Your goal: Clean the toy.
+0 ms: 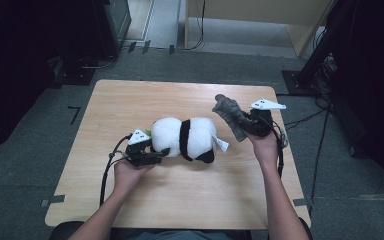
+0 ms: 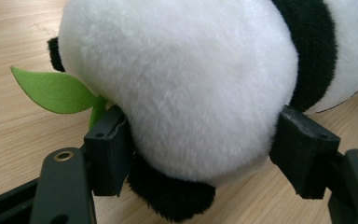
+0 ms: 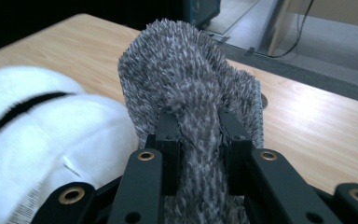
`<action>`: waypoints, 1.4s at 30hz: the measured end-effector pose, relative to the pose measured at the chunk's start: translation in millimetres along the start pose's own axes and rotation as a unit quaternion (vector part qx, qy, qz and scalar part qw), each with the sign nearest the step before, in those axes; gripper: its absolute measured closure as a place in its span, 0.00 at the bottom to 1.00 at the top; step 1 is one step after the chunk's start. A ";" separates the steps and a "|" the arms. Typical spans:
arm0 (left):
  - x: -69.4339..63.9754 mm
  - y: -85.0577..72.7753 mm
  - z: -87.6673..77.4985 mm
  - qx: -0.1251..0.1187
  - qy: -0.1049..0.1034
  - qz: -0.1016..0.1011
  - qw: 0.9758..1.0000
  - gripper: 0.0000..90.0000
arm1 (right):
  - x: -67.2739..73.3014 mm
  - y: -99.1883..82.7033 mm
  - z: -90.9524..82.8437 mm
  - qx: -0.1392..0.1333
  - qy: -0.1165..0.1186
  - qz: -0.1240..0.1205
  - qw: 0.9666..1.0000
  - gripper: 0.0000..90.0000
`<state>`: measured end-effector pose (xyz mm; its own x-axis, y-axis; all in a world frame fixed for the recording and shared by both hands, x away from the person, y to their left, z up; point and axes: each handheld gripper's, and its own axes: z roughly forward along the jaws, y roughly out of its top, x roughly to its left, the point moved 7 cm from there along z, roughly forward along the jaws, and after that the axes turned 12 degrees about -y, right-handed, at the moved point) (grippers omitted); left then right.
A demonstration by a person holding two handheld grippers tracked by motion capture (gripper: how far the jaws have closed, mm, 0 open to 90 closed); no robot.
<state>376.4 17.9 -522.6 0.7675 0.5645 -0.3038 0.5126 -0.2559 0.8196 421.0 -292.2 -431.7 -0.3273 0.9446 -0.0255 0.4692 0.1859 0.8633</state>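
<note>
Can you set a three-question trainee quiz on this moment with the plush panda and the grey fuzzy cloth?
1. True or false: the right gripper is shut on the grey fuzzy cloth.
2. What lies between the jaws of the left gripper? A) the white head of the black-and-white plush panda B) its green felt leaf C) its white sewn-in label
3. Is the grey fuzzy cloth resting on the light wooden table or held above it?

Key:
1. True.
2. A.
3. Held above it, raised beside the panda's rear end.
</note>
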 end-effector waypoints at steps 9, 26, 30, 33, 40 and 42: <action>0.4 0.0 0.4 -0.001 0.001 0.001 1.000 0.32 | 20.3 36.0 -4.1 -0.002 0.023 -0.026 0.999 0.83; -0.3 0.4 0.8 -0.002 0.005 0.004 1.000 0.33 | 101.6 73.4 38.0 0.016 0.086 -0.080 0.993 0.83; 0.2 0.2 0.7 0.000 0.005 0.007 1.000 0.33 | 120.9 78.8 49.8 0.022 0.101 -0.090 0.991 0.83; 0.1 0.4 1.1 -0.003 0.006 0.006 1.000 0.33 | 137.9 82.7 59.0 0.025 0.115 -0.095 0.989 0.83; 0.0 2.3 -0.2 -0.004 0.014 0.008 1.000 0.34 | 171.9 84.2 75.5 0.040 0.136 -0.114 0.983 0.83; -0.1 2.1 -0.1 -0.004 0.015 0.009 1.000 0.35 | 180.7 83.2 78.7 0.044 0.146 -0.117 0.981 0.83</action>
<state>377.3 17.4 -520.8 0.7640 0.5837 -0.2748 0.4964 -0.2598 0.8283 465.4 -84.8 -404.1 -0.6497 0.7578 -0.0606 0.4177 0.4225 0.8043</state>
